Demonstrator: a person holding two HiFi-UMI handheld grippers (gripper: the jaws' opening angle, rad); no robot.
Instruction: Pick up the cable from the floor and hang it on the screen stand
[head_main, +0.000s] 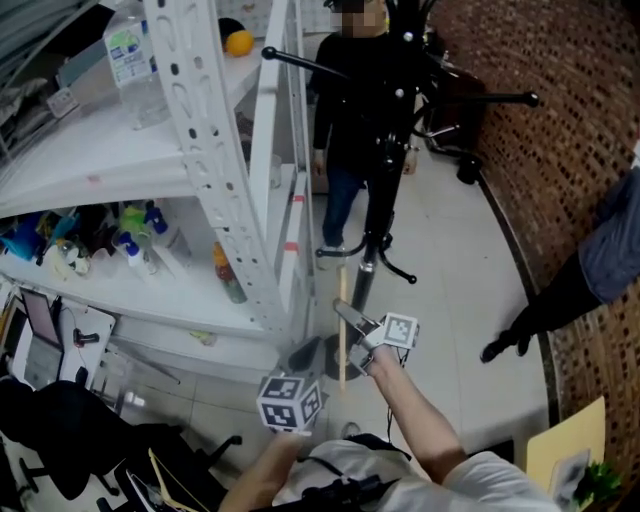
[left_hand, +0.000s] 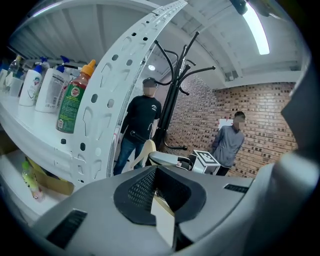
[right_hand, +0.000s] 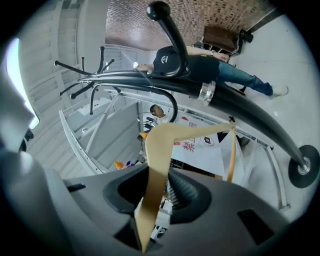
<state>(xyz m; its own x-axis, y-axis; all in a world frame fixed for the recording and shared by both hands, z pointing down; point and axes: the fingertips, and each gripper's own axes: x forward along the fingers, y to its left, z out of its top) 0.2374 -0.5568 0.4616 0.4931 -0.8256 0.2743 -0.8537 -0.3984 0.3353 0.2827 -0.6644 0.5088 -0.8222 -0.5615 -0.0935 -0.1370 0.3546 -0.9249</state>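
Grip on wood: left tongs (left_hand: 159, 197) and right tongs (right_hand: 159, 197) clamp a wooden hanger (right_hand: 162, 137) at lower centre; stiff, light, probably slick, best held by its flat arm.

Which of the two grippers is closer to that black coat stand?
Right. The right gripper, clamped on the wooden hanger, is just short of the coat stand; the left gripper is farther back, nearer the person's body.

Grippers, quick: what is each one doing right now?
Left gripper: jaws closed on one end of the wooden hanger.
Right gripper: jaws closed on the same wooden hanger, on its arm.
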